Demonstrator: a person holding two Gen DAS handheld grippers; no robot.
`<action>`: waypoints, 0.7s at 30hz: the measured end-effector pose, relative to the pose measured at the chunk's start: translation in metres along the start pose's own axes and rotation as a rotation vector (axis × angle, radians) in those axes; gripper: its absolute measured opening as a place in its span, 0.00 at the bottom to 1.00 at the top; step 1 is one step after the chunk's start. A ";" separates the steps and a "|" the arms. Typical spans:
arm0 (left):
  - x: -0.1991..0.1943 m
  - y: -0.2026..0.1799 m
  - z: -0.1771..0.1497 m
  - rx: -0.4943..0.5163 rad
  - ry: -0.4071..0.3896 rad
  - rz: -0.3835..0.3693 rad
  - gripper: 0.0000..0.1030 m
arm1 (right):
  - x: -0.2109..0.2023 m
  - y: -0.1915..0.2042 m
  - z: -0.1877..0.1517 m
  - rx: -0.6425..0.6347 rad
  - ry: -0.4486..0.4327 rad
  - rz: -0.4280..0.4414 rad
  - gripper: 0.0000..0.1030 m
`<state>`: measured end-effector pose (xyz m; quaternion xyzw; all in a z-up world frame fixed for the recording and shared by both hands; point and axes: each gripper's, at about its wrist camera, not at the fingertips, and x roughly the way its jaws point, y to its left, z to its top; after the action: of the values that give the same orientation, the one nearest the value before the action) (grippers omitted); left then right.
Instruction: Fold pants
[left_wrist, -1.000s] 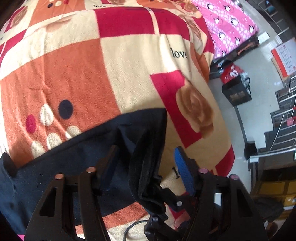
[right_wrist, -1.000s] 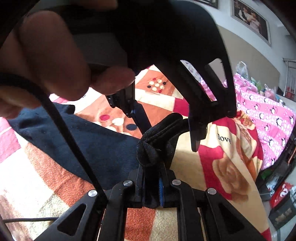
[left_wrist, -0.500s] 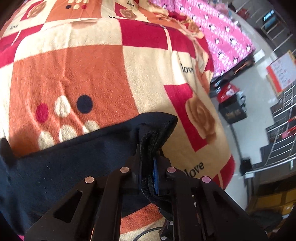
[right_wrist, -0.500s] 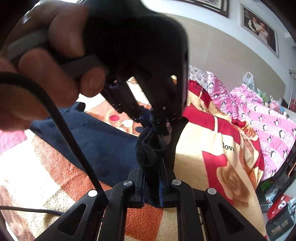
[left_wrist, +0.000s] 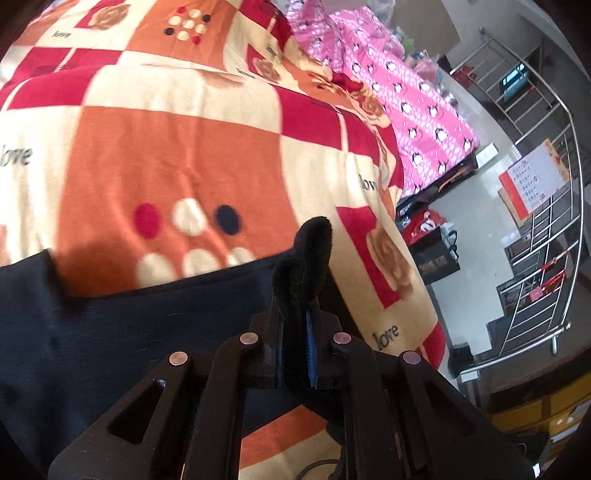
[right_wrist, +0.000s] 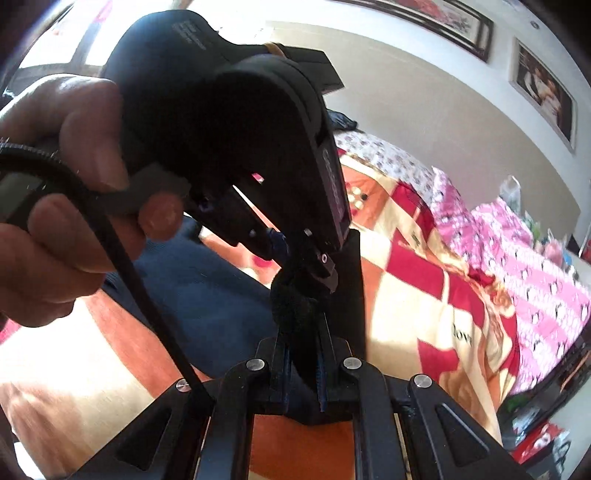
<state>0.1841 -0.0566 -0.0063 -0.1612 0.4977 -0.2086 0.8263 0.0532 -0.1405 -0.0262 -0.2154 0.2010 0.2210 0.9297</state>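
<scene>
Dark navy pants (left_wrist: 110, 332) lie across a red, orange and cream patchwork blanket (left_wrist: 184, 147) on a bed. My left gripper (left_wrist: 295, 332) is shut on a bunched end of the pants, and a black tuft of cloth (left_wrist: 310, 254) sticks up past its fingertips. In the right wrist view my right gripper (right_wrist: 303, 354) is shut on another bunched corner of the pants (right_wrist: 295, 306). The left gripper (right_wrist: 306, 254), held in a person's hand (right_wrist: 66, 206), sits just above and ahead of it, on the same cloth. The rest of the pants (right_wrist: 207, 291) trails away to the left.
A pink penguin-print cover (left_wrist: 406, 96) lies on the bed's far right side. Beyond the bed edge there is a tiled floor with a black bag (left_wrist: 436, 254), a red bag (left_wrist: 424, 225) and a metal stair railing (left_wrist: 535, 221). Framed pictures (right_wrist: 543, 88) hang on the wall.
The left gripper went from open around the pants corner to shut on it, then lifted and carried it further over the blanket. The right gripper stayed shut on its corner and moved along with it.
</scene>
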 end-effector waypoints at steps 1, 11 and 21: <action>-0.006 0.007 -0.002 -0.004 -0.007 0.003 0.08 | 0.001 0.009 0.005 -0.012 0.000 0.009 0.10; -0.069 0.088 -0.020 -0.073 -0.063 0.043 0.08 | 0.016 0.103 0.052 -0.124 -0.021 0.101 0.10; -0.102 0.142 -0.040 -0.150 -0.102 0.066 0.08 | 0.028 0.155 0.074 -0.201 -0.018 0.191 0.09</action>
<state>0.1323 0.1147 -0.0150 -0.2167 0.4743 -0.1348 0.8426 0.0198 0.0300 -0.0262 -0.2855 0.1892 0.3296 0.8798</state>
